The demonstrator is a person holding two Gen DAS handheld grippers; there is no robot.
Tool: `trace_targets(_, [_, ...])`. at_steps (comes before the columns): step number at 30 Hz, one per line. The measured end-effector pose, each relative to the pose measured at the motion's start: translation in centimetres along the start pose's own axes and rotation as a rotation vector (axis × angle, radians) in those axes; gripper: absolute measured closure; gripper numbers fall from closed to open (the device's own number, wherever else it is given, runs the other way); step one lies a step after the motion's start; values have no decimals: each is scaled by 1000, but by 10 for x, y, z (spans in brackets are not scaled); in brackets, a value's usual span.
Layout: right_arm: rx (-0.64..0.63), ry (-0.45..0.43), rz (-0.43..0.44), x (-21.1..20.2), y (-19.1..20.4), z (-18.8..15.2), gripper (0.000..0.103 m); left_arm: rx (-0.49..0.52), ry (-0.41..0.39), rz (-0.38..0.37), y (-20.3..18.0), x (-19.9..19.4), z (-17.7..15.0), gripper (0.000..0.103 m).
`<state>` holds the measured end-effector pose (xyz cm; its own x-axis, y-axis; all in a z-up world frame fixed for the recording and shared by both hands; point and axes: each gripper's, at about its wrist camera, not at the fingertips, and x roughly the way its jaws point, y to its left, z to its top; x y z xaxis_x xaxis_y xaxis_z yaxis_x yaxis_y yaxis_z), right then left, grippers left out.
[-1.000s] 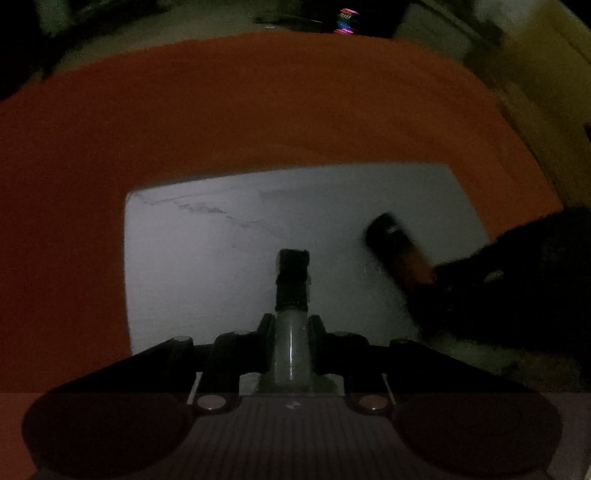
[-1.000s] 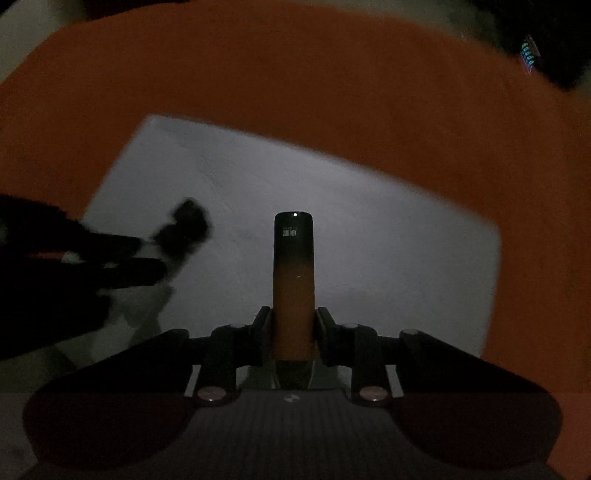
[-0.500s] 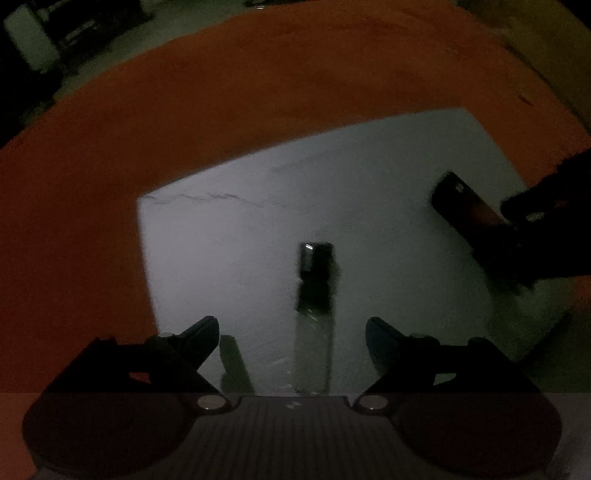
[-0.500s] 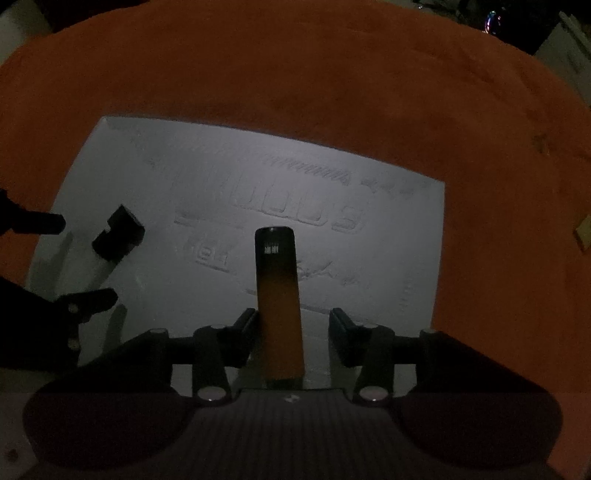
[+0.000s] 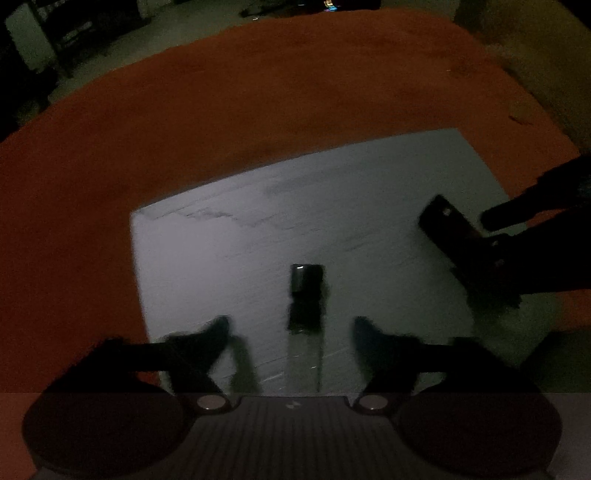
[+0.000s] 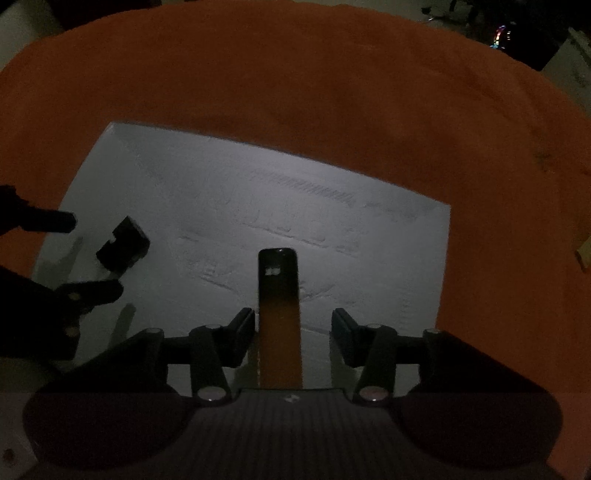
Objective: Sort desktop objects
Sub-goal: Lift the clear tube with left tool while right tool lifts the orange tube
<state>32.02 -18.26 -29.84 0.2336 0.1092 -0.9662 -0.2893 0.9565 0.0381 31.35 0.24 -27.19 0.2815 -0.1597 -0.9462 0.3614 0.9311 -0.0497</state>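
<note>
Left gripper (image 5: pixel 290 325): fingers parted, just closing, clear black-capped vial (image 5: pixel 306 314) lying between untouched.
Right gripper (image 6: pixel 293 325): fingers parted, just closing, flat orange-black bar (image 6: pixel 279 314) between.
White foam slab (image 6: pixel 221 192): embossed, laid on orange cloth (image 6: pixel 295 74).

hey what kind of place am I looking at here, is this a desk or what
Probably a dim indoor room with a desk or table set up for sorting. An orange cloth covers the surface, a pale flat board lies on it, and faint furniture and coloured lights show in the dark background.

Dim room, orange cloth (image 5: pixel 258 110) over table, grey floor (image 5: pixel 155 33) beyond
</note>
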Motion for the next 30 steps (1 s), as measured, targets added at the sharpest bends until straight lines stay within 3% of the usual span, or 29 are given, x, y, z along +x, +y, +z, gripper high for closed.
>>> trace_targets(1, [-5, 3, 6, 1, 1, 0, 75, -15, 15, -25, 3, 0, -3, 86])
trace_targets(3, [-14, 1, -2, 2, 3, 0, 75, -34, 28, -61, 8, 1, -2, 87])
trace_targets(7, [3, -17, -26, -5, 9, -3, 76, -21, -7, -59, 11, -11, -2, 87])
trace_targets(17, [66, -150, 90, -90, 3, -18, 76, -72, -171, -182, 25, -98, -9, 87])
trace_targets(30, [-23, -244, 183, -177, 19, -102, 76, 9, -252, -272, -10, -179, -81, 87])
